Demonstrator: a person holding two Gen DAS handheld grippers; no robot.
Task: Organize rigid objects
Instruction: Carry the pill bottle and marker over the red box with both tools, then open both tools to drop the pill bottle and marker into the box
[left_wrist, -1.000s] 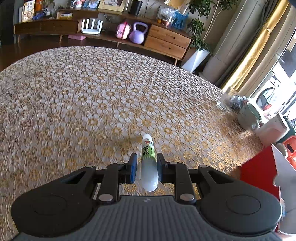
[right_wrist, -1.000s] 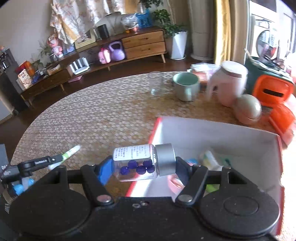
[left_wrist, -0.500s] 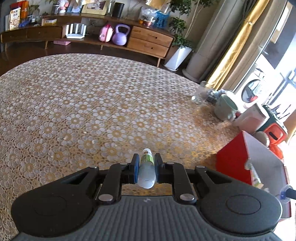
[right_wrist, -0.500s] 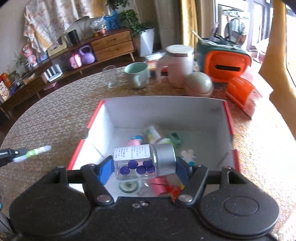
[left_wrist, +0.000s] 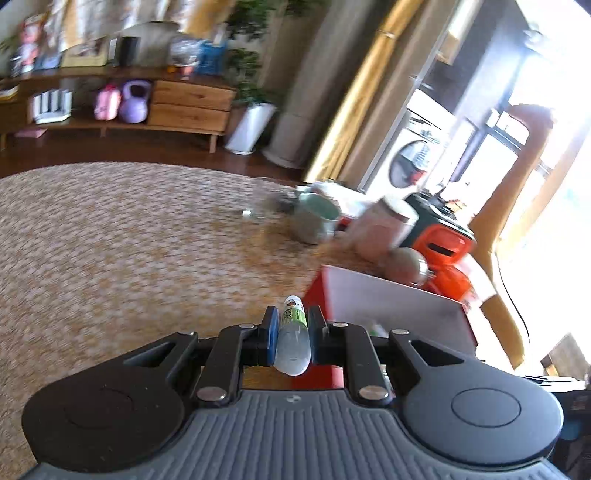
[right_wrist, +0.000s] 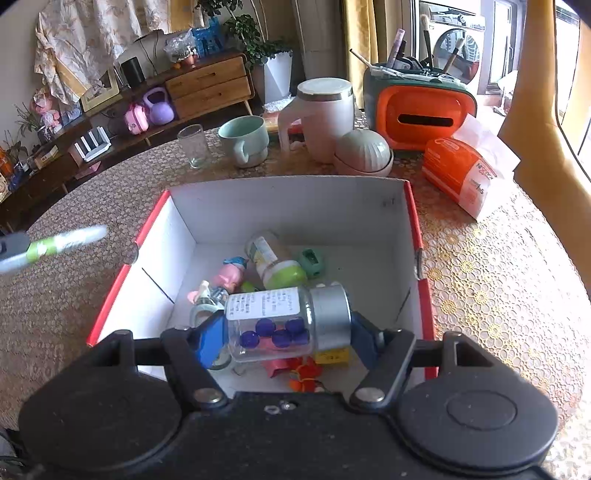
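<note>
The right tool grips a clear jar of blue beads, held sideways above the red box on the bench. The box holds a green-capped bottle and small toys. The left tool grips a white tube just beside the box's left wall.

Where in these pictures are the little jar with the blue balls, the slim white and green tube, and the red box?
jar (right_wrist: 269, 325), right wrist view, on its clear glass body.
tube (left_wrist: 293, 334), left wrist view, on its pale lower barrel.
red box (right_wrist: 295, 206), right wrist view, on its white inner back wall.
</note>
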